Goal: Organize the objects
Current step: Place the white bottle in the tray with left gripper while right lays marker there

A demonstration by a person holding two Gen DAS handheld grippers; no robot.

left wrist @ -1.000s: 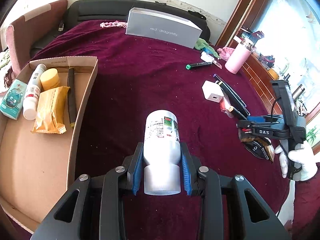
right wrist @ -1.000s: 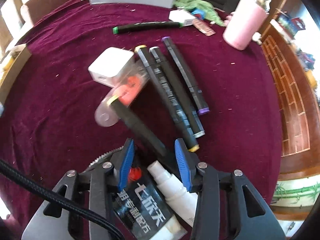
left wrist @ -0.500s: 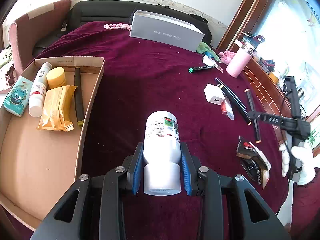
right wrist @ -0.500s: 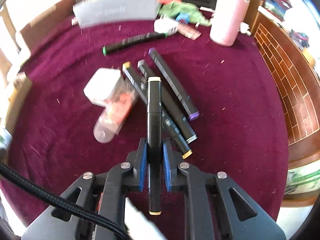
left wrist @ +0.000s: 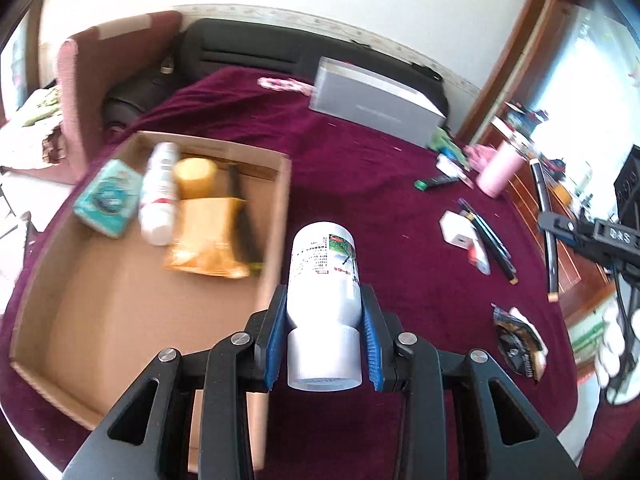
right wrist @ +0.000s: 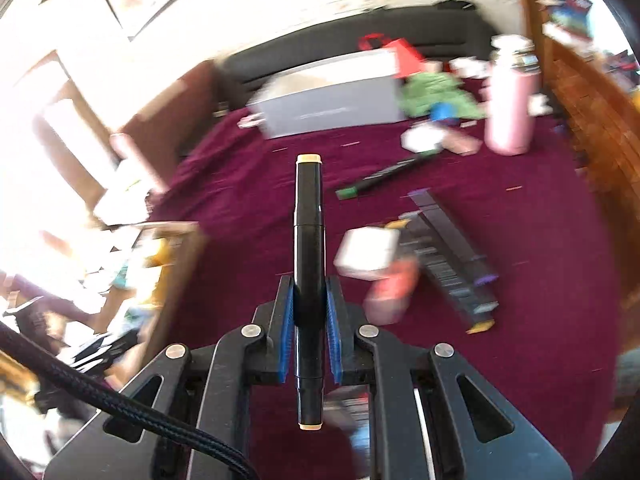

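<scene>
Nearest in the left wrist view, the left gripper point(left wrist: 324, 344) has its jaws clamped on the lower part of a white bottle point(left wrist: 324, 304), whose printed label faces up; the bottle hangs just right of the near right wall of an open cardboard box point(left wrist: 276, 216). In the far half of that box lie a teal packet point(left wrist: 108, 200), a white tube point(left wrist: 160, 196), a yellow round tub point(left wrist: 196, 174), a golden snack pouch point(left wrist: 208, 240) and a dark stick along the right wall, all blurred.

The right gripper point(right wrist: 309, 332) has its jaws closed on a black marker point(right wrist: 309, 248) with cream caps, held lengthwise above the maroon cloth point(right wrist: 248, 200) that covers the bench. To the right of it on the cloth lie a white adapter point(right wrist: 366, 254), a reddish clear tube point(right wrist: 390, 292) just beside the adapter and a row of dark markers point(right wrist: 452, 256). Farther off lies a green-capped marker point(right wrist: 380, 178), then a pink flask point(right wrist: 510, 116) at far right and a grey box point(right wrist: 328, 104) at the far edge.

In the left wrist view, a white-gloved hand point(left wrist: 616, 344) carries the right gripper at the right edge.
</scene>
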